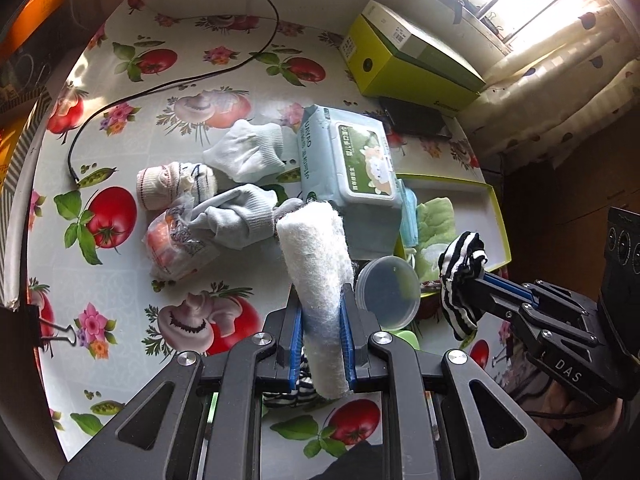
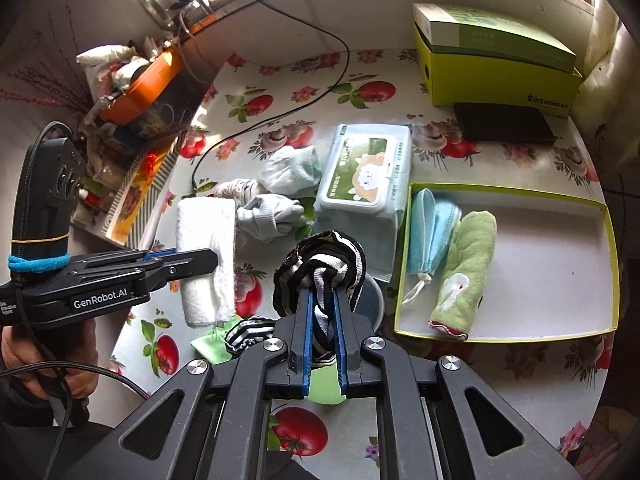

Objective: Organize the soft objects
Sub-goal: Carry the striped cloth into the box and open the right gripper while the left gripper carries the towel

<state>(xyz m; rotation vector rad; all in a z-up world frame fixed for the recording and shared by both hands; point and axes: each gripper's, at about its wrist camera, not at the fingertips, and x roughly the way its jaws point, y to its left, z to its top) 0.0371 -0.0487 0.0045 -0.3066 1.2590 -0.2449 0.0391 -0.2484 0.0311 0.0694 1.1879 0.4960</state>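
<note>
My left gripper (image 1: 320,300) is shut on a rolled white towel (image 1: 316,264) and holds it above the table; the towel also shows in the right wrist view (image 2: 206,256). My right gripper (image 2: 323,296) is shut on a black-and-white striped sock (image 2: 320,268), also seen from the left wrist (image 1: 460,280), held just left of the yellow-green tray (image 2: 560,328). The tray holds a blue pouch (image 2: 430,232) and a green towel (image 2: 464,268). Loose grey socks (image 1: 240,216), pale socks (image 1: 250,150) and a rolled striped sock (image 1: 172,184) lie on the table.
A wet-wipes pack (image 2: 364,184) lies by the tray. A clear round lid (image 1: 386,296), a second striped sock (image 2: 248,330), a plastic-wrapped packet (image 1: 176,244), a black cable (image 1: 160,88), a green box (image 2: 496,60) and a black case (image 2: 504,124) share the tomato-print tablecloth (image 1: 120,280).
</note>
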